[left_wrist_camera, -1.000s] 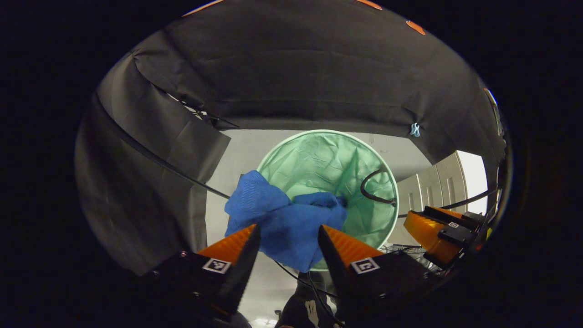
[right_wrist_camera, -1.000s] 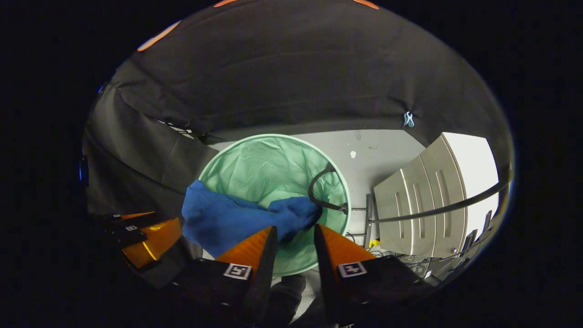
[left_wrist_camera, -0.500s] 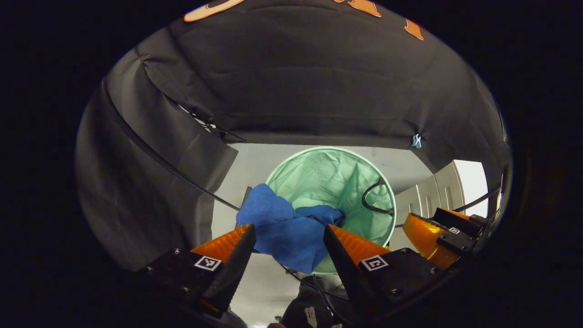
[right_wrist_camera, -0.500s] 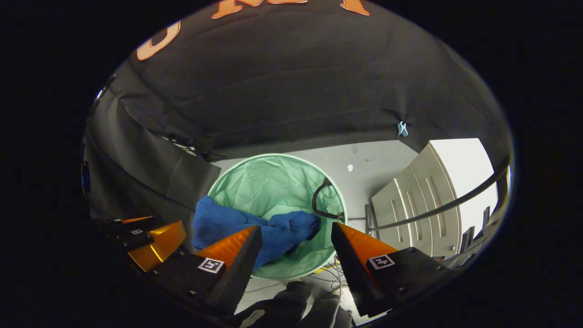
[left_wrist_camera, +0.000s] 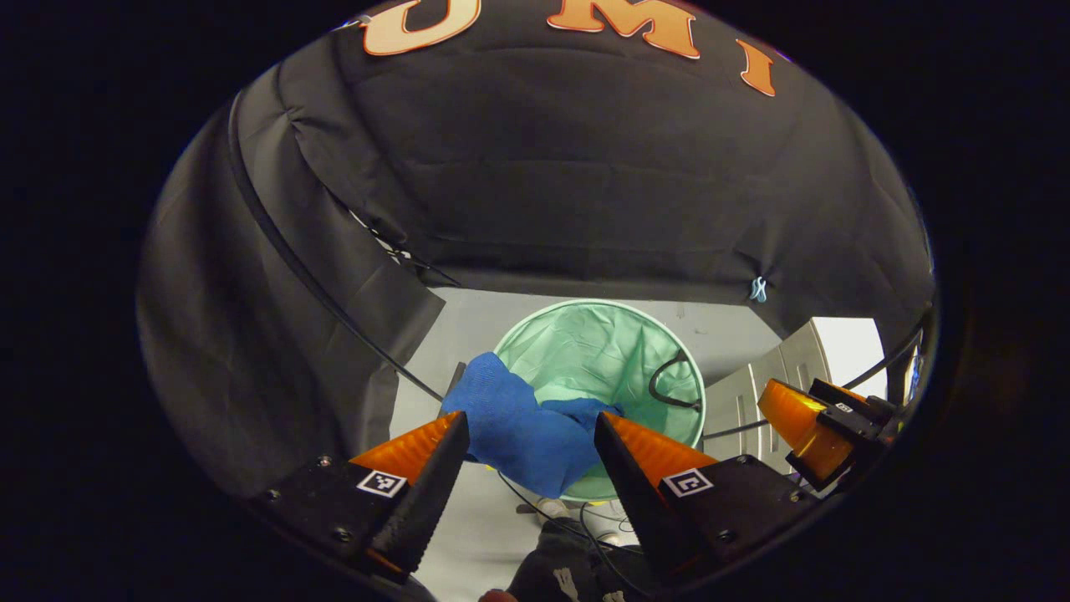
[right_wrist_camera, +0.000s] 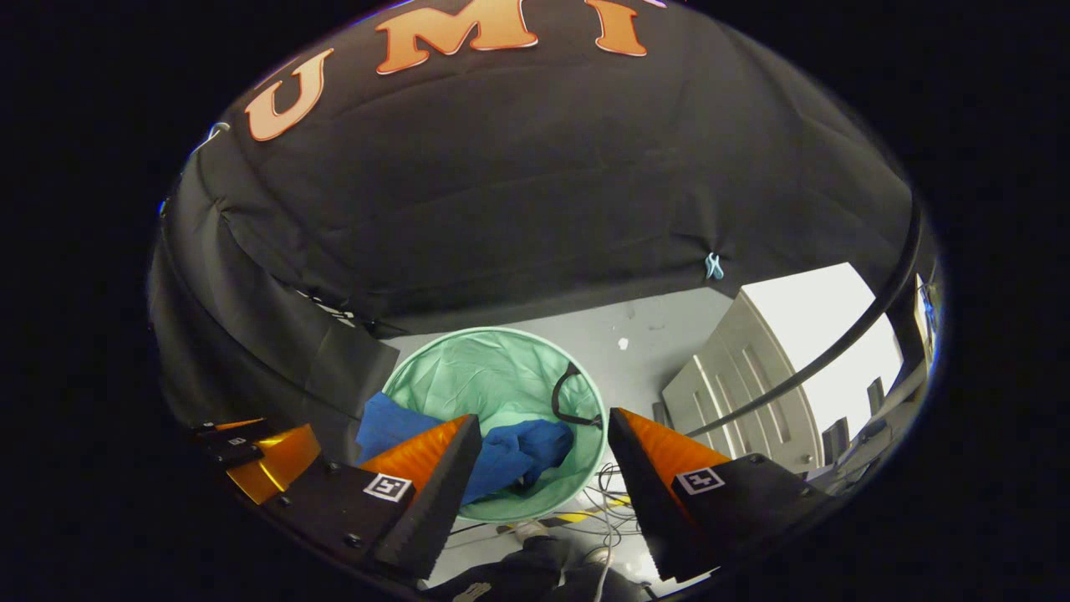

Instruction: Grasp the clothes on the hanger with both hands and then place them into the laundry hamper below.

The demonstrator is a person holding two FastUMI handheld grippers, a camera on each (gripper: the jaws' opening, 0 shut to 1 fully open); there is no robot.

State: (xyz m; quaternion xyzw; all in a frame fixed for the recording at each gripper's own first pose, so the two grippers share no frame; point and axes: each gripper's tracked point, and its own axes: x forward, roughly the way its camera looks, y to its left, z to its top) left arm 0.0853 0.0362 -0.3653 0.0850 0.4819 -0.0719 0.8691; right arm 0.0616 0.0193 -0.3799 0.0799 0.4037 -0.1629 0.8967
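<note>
A blue garment (left_wrist_camera: pixel 520 423) lies draped over the near-left rim of the round green hamper (left_wrist_camera: pixel 602 355), partly inside it and partly hanging outside. My left gripper (left_wrist_camera: pixel 528 428) is open above it, fingers well apart and holding nothing. In the right gripper view the garment (right_wrist_camera: pixel 518 451) sits in the hamper (right_wrist_camera: pixel 493 380) below my right gripper (right_wrist_camera: pixel 543 428), which is open and holds nothing. The right gripper's orange finger (left_wrist_camera: pixel 802 426) shows at the right of the left gripper view; the left gripper's finger (right_wrist_camera: pixel 272 456) shows at the lower left of the right gripper view.
A black loop handle (right_wrist_camera: pixel 573 397) hangs at the hamper's right rim. A pale cabinet (right_wrist_camera: pixel 752 376) stands to the right on the grey floor (right_wrist_camera: pixel 652 330). A thin dark bar (right_wrist_camera: pixel 836 343) crosses in front of the cabinet. Cables (right_wrist_camera: pixel 606 502) and a person's shoe (right_wrist_camera: pixel 527 531) lie below the hamper.
The right gripper went from nearly closed around the garment to wide open, letting it go. Both grippers have risen, so the hamper and garment look smaller and lower in both views.
</note>
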